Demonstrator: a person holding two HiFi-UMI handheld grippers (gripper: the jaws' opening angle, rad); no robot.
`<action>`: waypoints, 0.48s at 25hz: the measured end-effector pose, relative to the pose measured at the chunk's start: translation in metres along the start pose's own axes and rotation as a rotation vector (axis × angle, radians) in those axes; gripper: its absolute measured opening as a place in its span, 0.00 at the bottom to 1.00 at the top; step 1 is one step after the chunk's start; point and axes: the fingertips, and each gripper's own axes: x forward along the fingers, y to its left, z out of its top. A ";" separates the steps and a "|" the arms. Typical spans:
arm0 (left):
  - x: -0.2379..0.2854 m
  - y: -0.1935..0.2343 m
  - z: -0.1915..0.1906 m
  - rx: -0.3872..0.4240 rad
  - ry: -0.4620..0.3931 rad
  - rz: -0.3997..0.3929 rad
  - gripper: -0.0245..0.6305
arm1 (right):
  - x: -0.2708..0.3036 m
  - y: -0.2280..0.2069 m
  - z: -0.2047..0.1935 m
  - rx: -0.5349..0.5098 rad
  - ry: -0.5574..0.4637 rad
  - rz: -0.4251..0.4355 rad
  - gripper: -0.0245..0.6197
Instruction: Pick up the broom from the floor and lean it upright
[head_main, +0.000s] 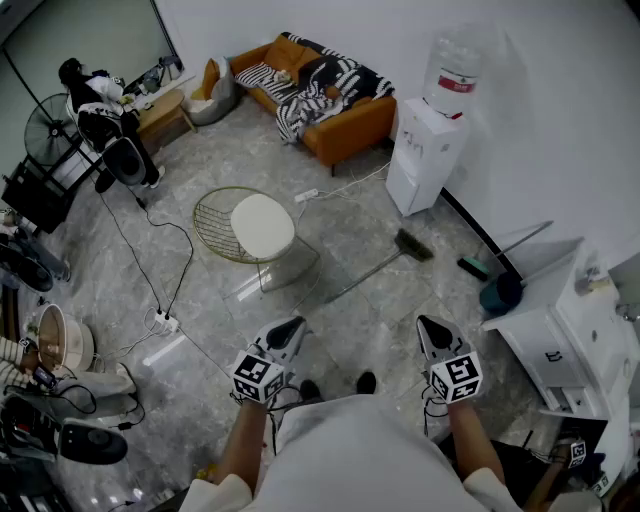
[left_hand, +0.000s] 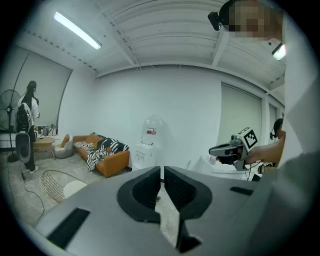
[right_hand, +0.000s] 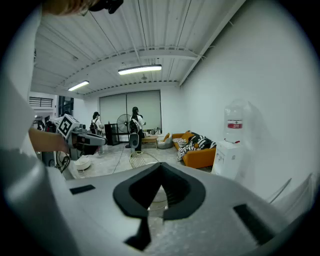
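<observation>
The broom (head_main: 372, 268) lies flat on the grey tiled floor, its dark brush head (head_main: 413, 245) toward the water dispenser and its thin handle running down-left toward the chair. My left gripper (head_main: 293, 326) and right gripper (head_main: 428, 325) are held out side by side above the floor, well short of the broom. The left one (left_hand: 162, 170) shows its jaws together with nothing between them. The right one (right_hand: 161, 165) also has its jaws closed and empty. Each gripper shows in the other's view, the right gripper (left_hand: 220, 150) and the left gripper (right_hand: 97, 141).
A wire chair with a white cushion (head_main: 256, 226) stands just left of the broom handle. A water dispenser (head_main: 425, 150) and an orange sofa (head_main: 320, 95) line the far wall. A white cabinet (head_main: 555, 335) and a teal dustpan (head_main: 498, 292) are at right. Cables and a power strip (head_main: 165, 322) lie at left.
</observation>
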 end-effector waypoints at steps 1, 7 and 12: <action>0.001 -0.002 -0.001 0.001 0.002 0.001 0.07 | -0.001 -0.002 -0.001 0.000 -0.001 0.001 0.04; 0.009 -0.013 -0.003 0.004 0.009 0.013 0.07 | -0.007 -0.012 -0.003 0.002 -0.007 0.012 0.04; 0.015 -0.024 -0.004 0.004 0.015 0.034 0.07 | -0.012 -0.026 -0.004 0.016 -0.011 0.021 0.04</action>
